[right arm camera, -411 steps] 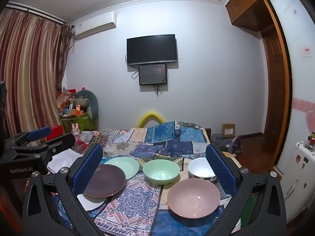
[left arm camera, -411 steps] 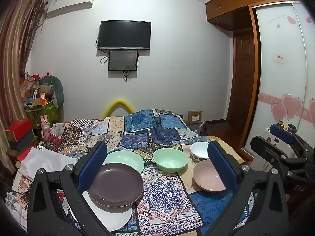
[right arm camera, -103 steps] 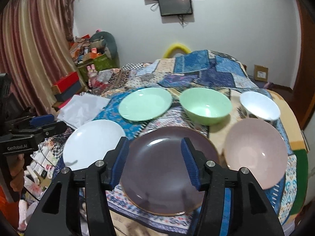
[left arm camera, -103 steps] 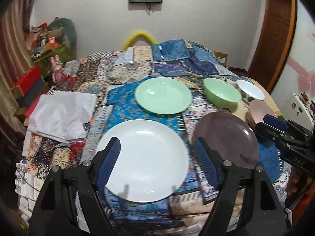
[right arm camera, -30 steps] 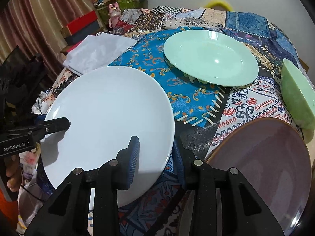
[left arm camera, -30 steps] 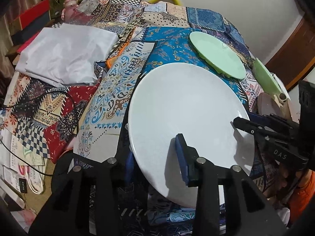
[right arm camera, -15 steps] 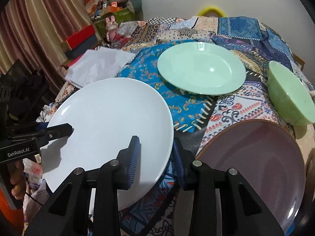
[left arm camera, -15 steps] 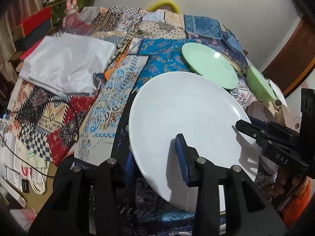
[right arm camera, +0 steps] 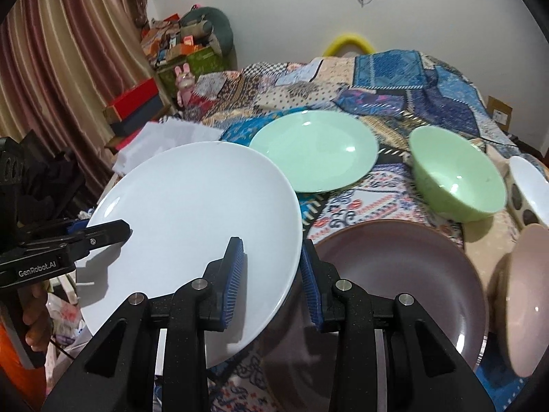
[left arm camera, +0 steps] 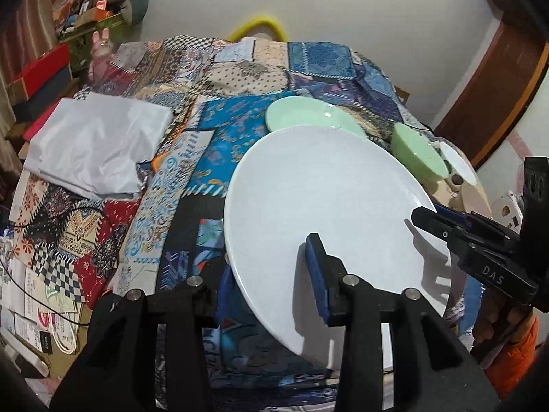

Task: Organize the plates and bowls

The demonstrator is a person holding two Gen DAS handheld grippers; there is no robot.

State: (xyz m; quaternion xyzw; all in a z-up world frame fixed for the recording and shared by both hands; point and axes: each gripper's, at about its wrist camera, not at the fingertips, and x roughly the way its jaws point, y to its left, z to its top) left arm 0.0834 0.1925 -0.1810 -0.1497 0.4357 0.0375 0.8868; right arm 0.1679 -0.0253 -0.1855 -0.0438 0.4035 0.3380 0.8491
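A large white plate is held tilted above the patchwork cloth by both grippers. My left gripper is shut on its near-left rim. My right gripper is shut on its right rim; it also shows in the left wrist view. A purple plate lies just right of the white plate. A mint green plate and a green bowl lie behind. A small white bowl and a pink bowl sit at the right.
A patchwork cloth covers the table. A folded white cloth lies at the left. Red boxes, a toy rabbit and clutter stand by the curtain. A wooden door is at the right.
The white plate has risen off the cloth and tilted up, held at both rims. Both grippers have lifted with it, and more of the room beyond shows.
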